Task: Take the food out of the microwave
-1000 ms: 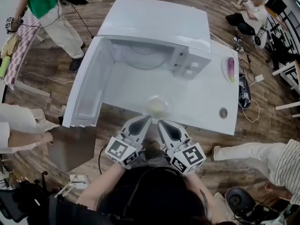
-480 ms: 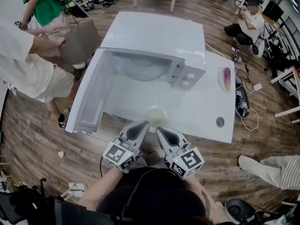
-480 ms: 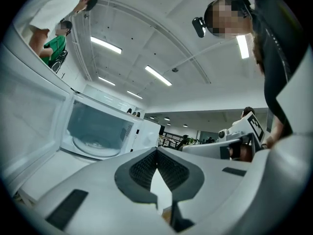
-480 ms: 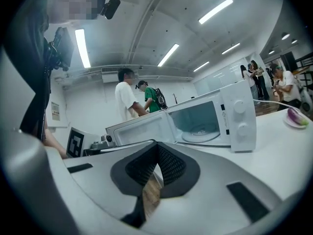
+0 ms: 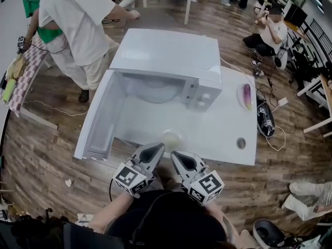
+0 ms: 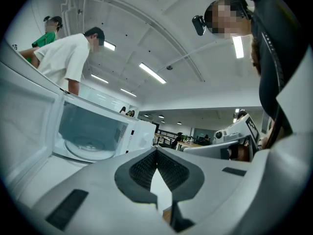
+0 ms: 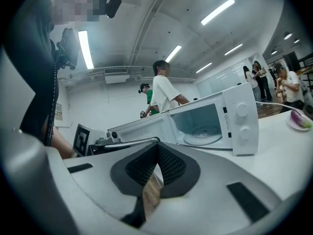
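Sitting just ahead of left claw (image 5: 159, 146), right claw (image 5: 174, 153); bowl (image 5: 171, 138)

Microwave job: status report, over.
Left hand-held gripper shut, empty; right hand-held gripper same. Food bowl out on table, microwave open, empty. Nothing in the way.

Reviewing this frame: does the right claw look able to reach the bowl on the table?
Probably yes. The bowl sits just ahead of the right claw on the table, nothing between them; its shut jaws must open first.
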